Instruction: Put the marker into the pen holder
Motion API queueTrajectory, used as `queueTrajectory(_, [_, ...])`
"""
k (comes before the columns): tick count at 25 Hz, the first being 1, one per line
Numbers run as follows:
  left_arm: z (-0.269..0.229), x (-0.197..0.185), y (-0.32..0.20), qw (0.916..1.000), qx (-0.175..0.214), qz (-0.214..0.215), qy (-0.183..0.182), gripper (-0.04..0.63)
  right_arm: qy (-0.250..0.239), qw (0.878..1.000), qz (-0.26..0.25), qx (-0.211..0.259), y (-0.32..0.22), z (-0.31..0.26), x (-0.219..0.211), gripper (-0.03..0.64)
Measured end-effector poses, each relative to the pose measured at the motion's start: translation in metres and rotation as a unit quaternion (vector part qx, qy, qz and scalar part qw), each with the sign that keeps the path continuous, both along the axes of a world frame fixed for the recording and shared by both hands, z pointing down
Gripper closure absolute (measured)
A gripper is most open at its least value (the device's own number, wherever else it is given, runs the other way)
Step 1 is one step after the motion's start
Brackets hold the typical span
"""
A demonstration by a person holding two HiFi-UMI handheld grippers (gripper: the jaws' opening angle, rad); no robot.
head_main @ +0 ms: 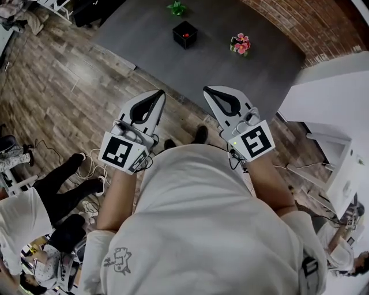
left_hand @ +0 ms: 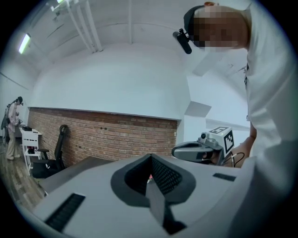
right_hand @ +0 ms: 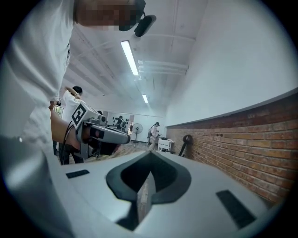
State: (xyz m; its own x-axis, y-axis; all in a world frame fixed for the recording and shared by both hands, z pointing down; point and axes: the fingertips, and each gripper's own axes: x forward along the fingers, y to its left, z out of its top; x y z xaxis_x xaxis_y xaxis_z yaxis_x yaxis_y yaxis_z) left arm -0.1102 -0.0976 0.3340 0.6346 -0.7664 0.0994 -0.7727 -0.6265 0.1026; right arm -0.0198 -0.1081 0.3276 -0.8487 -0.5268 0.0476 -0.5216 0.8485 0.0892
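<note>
The 2 grippers are held side by side above the wood floor, short of the dark grey surface (head_main: 138, 34). The left gripper (head_main: 157, 98) and right gripper (head_main: 210, 92) each have their jaws pressed together with nothing between them. The black pen holder (head_main: 185, 34) stands on the surface near the pink flowers (head_main: 240, 44). A red spot shows in its open top, but I cannot tell whether that is the marker.

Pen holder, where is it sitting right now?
In the head view, the black pen holder stands top centre on the dark grey tabletop, just below a green item and left of the pink flowers.
</note>
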Motion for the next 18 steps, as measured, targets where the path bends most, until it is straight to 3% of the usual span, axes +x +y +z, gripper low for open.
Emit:
queueTrajectory(11, [-0.004,-0.058,0.065,0.9991,0.007,0.039,0.013,0.584,0.006,0.999,0.037,-0.011,0.068,-0.003,-0.057,0.612])
queueTrajectory(18, [0.001,-0.06,0.089,0.9984,0.002,0.051,0.025,0.584,0.013,0.999,0.042,-0.01,0.096,-0.009,-0.062,0.612])
